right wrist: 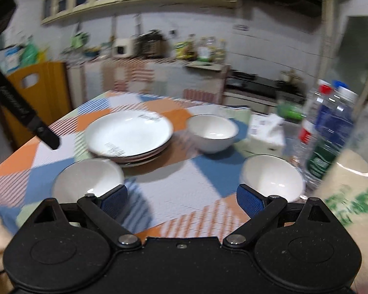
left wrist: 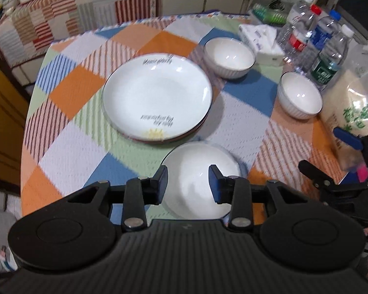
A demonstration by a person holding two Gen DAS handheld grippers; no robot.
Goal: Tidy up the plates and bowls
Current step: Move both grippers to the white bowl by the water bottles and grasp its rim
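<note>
A stack of white plates [left wrist: 157, 95] sits mid-table; it also shows in the right wrist view [right wrist: 128, 132]. Three white bowls stand around it: a near bowl [left wrist: 198, 178] [right wrist: 88, 181], a far bowl [left wrist: 229, 57] [right wrist: 212, 132] and a right bowl [left wrist: 300, 95] [right wrist: 272, 178]. My left gripper [left wrist: 187, 183] is open and hovers just above the near bowl, holding nothing. My right gripper [right wrist: 181, 199] is open wide and empty, above the tablecloth between the near bowl and the right bowl. It also shows at the right edge of the left wrist view [left wrist: 331, 159].
A checked tablecloth [left wrist: 68, 93] covers the round table. Several water bottles [left wrist: 314, 41], a tissue pack [left wrist: 262, 41] and a rice bag [left wrist: 355, 112] crowd the right side. A kitchen counter [right wrist: 159, 66] lies beyond the table.
</note>
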